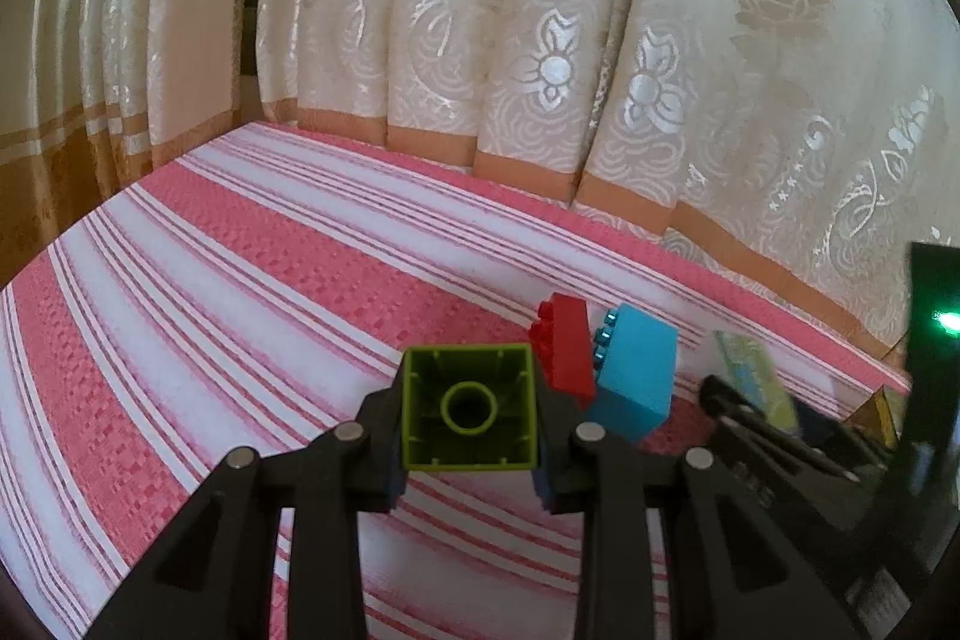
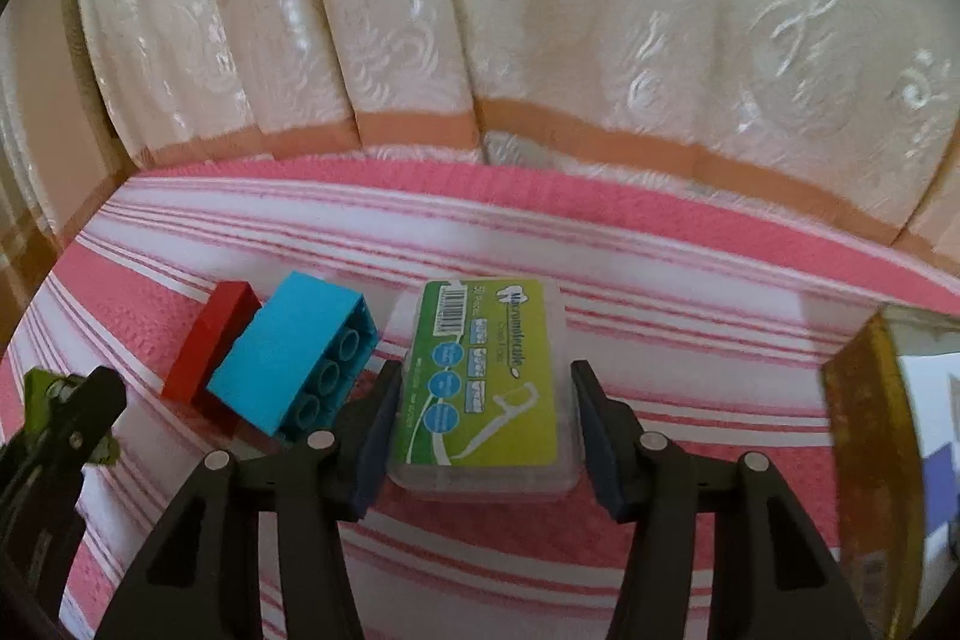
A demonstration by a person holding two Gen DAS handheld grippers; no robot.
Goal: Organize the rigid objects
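Note:
My left gripper (image 1: 470, 409) is shut on a lime green brick (image 1: 469, 407), hollow underside facing the camera, held above the striped cloth. Just right of it a red brick (image 1: 565, 347) leans against a blue brick (image 1: 635, 370). In the right wrist view my right gripper (image 2: 485, 421) is open, its fingers on either side of a clear dental floss pick box (image 2: 486, 388) with a green-yellow label; a gap shows on the right side. The blue brick (image 2: 294, 355) and red brick (image 2: 207, 343) lie left of the box. The left gripper with the green brick (image 2: 39, 388) shows at far left.
A pink-and-white striped cloth (image 1: 240, 280) covers the surface. Cream floral curtains (image 1: 540, 10) hang along the far edge. A yellow-edged box (image 2: 888, 460) stands at the right of the right wrist view. The right gripper's body (image 1: 780, 454) fills the left view's lower right.

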